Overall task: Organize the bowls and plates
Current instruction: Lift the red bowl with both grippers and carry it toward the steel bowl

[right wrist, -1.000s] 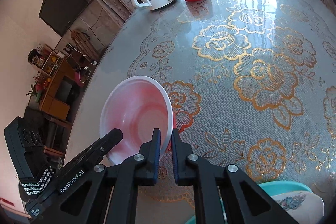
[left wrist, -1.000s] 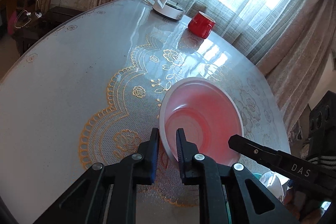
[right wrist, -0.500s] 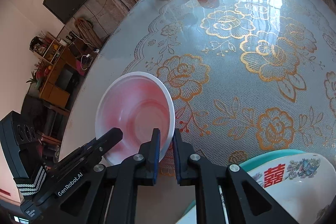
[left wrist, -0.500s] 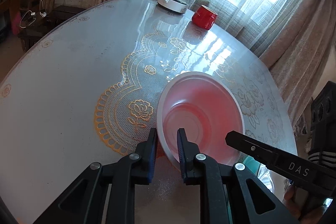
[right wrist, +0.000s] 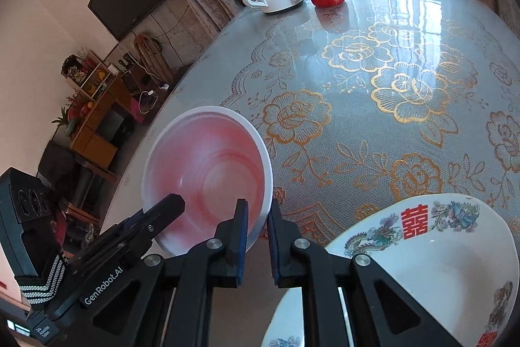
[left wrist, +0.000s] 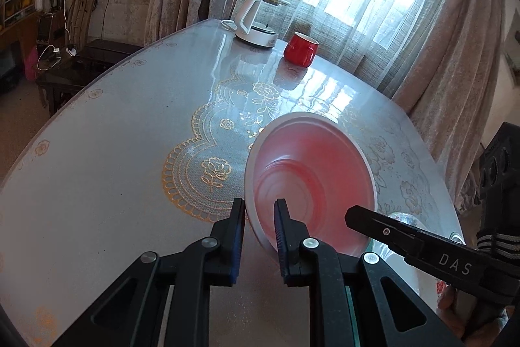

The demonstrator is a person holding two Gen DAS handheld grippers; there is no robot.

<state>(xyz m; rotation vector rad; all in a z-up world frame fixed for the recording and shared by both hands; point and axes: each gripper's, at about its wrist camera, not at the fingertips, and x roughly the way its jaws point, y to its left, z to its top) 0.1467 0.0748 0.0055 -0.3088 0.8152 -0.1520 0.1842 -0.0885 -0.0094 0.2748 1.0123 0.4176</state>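
Note:
A pink plastic bowl with a white rim is held in the air above the table by both grippers. My left gripper is shut on its near left rim. My right gripper is shut on the opposite rim of the same pink bowl. The right gripper's finger also shows in the left wrist view. A white porcelain bowl with red characters and a dragon pattern sits below and to the right of my right gripper, at the table's near edge.
A round table with a gold-flowered lace cloth under glass. A white kettle and a red mug stand at its far edge by the curtained window. Shelves and a TV lie beyond the left side.
Both grippers have lifted the pink bowl higher and drawn it back toward the near edge. The patterned white bowl has come much further into the right wrist view.

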